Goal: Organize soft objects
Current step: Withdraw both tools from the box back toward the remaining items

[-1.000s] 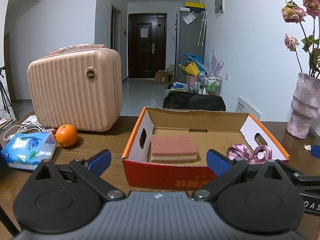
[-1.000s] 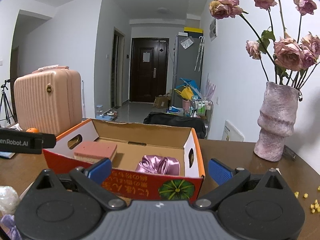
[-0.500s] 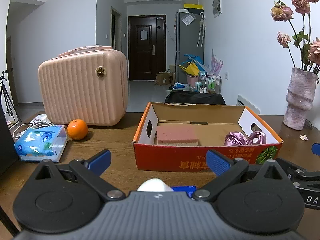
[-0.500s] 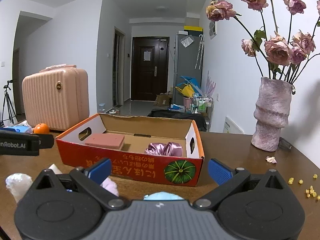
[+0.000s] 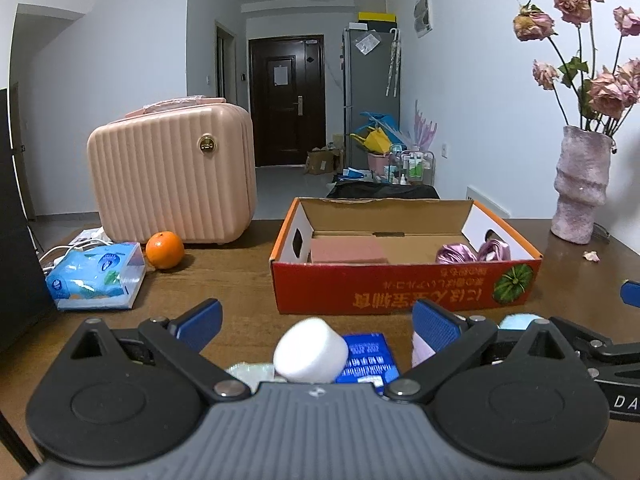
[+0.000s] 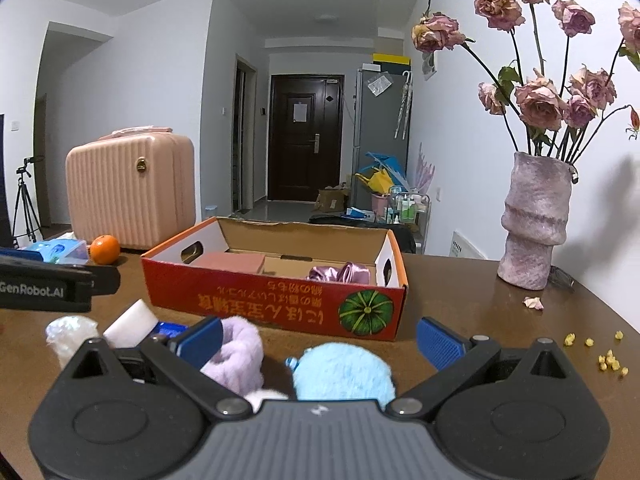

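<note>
Holding nothing, both wide-open grippers, left gripper (image 5: pixel 316 318) and right gripper (image 6: pixel 319 338), faced the cardboard box (image 6: pixel 276 304), which contained a pink sponge (image 6: pixel 234 262) and satin scrunchie (image 6: pixel 344 273), while a white foam block (image 5: pixel 310 350), lilac fluffy piece (image 6: pixel 236 354) and blue fluffy piece (image 6: pixel 344 376) lay unpacked in front of the box.

- One orange-red cardboard box (image 6: pixel 276 300)
- One pink sponge block (image 6: pixel 232 262)
- One shiny purple satin scrunchie (image 6: pixel 344 273)
- One white foam cylinder (image 5: pixel 310 350)
- One fluffy blue ball (image 6: pixel 342 374)
- One round orange fruit (image 5: pixel 165 249)

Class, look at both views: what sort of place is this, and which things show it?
Most likely a lived-in flat: a wooden table with a vase of dried roses, a hallway to a dark front door, and a fridge beside it.
</note>
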`<state>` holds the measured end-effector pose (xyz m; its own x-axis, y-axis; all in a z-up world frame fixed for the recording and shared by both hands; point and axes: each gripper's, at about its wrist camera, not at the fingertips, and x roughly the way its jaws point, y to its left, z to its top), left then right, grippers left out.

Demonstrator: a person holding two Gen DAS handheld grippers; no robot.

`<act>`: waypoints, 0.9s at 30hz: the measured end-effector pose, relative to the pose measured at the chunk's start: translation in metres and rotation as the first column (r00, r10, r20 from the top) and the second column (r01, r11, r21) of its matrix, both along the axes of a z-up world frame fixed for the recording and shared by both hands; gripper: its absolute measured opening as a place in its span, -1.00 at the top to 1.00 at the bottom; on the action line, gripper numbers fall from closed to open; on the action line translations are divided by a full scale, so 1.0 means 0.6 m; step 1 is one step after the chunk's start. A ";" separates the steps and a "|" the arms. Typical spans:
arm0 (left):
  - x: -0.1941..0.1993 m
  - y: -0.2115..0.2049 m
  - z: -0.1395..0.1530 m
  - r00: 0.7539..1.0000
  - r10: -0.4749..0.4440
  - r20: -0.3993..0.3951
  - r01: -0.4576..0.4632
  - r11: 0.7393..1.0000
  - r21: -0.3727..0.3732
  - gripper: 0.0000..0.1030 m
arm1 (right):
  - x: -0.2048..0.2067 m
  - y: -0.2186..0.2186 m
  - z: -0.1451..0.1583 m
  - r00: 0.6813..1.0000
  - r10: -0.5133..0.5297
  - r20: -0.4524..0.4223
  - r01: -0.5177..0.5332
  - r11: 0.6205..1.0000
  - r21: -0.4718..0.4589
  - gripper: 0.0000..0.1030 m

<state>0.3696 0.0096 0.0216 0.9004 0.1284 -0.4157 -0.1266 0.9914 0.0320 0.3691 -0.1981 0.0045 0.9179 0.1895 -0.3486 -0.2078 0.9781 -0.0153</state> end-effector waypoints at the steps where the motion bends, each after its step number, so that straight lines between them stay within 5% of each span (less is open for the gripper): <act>1: -0.006 0.000 -0.001 1.000 -0.003 -0.001 0.003 1.000 -0.002 -1.00 | -0.003 0.000 -0.001 1.000 0.001 -0.001 -0.001 1.000 0.001 -1.00; 27: -0.154 -0.012 -0.038 0.998 -0.067 -0.022 0.067 0.998 -0.003 -1.00 | -0.155 -0.002 -0.038 0.999 0.030 -0.025 -0.031 0.999 -0.032 -1.00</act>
<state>0.2772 0.0022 -0.0011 0.8975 0.0677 -0.4359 -0.0596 0.9977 0.0322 0.2762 -0.1995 -0.0181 0.9031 0.2058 -0.3769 -0.2383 0.9703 -0.0412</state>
